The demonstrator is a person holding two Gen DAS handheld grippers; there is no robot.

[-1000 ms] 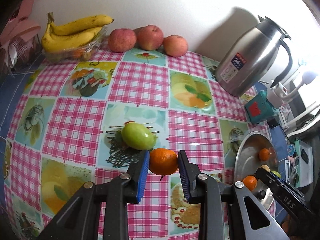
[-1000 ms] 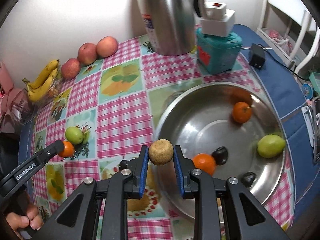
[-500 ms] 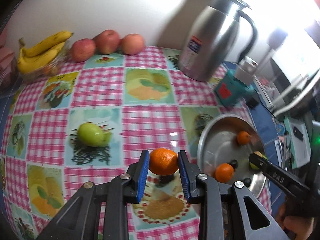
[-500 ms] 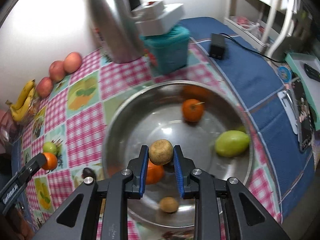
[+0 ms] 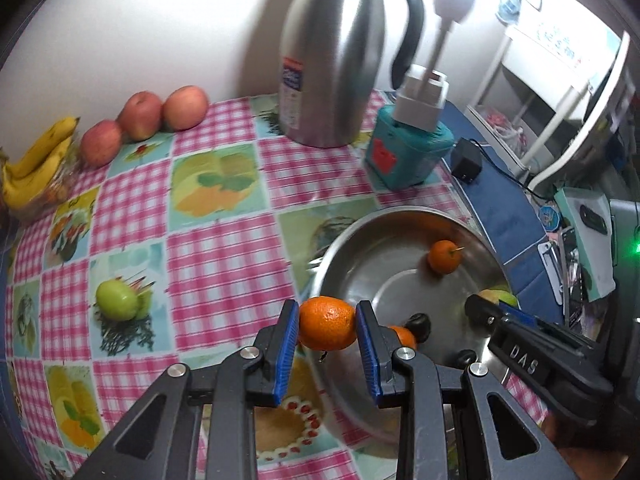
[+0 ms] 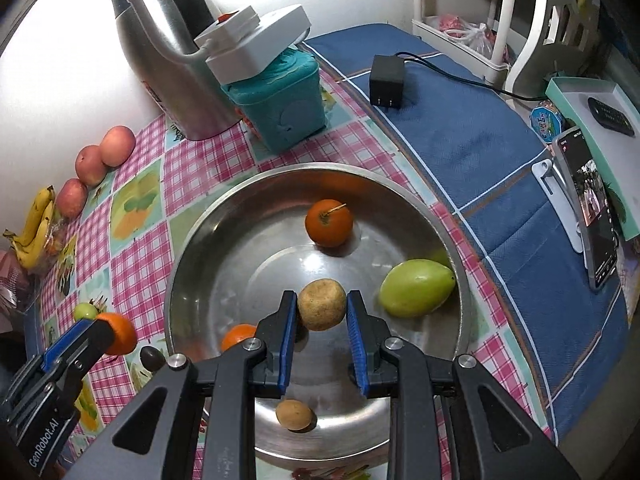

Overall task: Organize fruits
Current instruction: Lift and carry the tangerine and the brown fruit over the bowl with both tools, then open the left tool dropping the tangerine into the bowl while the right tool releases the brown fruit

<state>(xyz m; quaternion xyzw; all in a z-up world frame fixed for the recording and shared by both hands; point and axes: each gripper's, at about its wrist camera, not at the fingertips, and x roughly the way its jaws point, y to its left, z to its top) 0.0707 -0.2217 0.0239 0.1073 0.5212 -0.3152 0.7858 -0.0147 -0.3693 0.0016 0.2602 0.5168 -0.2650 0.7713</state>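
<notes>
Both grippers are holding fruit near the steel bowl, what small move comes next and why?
Probably open the right gripper: its brownish round fruit already hangs over the steel bowl, while the left gripper's orange is only at the rim.

My left gripper (image 5: 327, 354), black angular linkage arms, silver pivot screws, ribbed blue finger pads (image 5: 285, 354), my right gripper (image 6: 322, 344) identical, white "GenRobot.AI" and "DAS" lettering on the side housings.

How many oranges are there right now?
3: one in the left hand-held gripper, one at the bowl's far side, one at its near-left, partly hidden. Others may be hidden.
</notes>
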